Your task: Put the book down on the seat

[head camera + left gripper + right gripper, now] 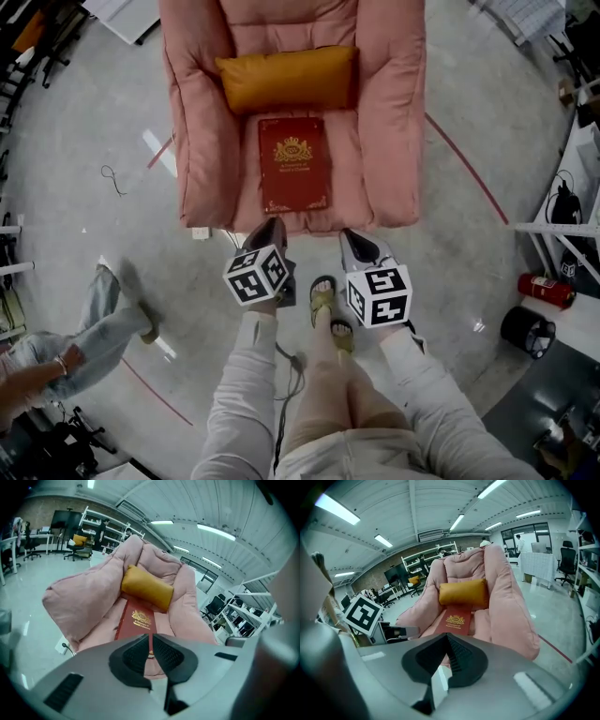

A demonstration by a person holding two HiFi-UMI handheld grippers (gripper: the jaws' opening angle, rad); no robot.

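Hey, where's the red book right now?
In the head view the red book lies flat at the middle of the pink armchair's seat, just in front of the yellow cushion.

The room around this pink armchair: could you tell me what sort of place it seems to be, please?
Probably a lab or workshop-style office, not a home: metal shelving racks, rolling office chairs, a fire extinguisher, and a bare floor marked with red lines.
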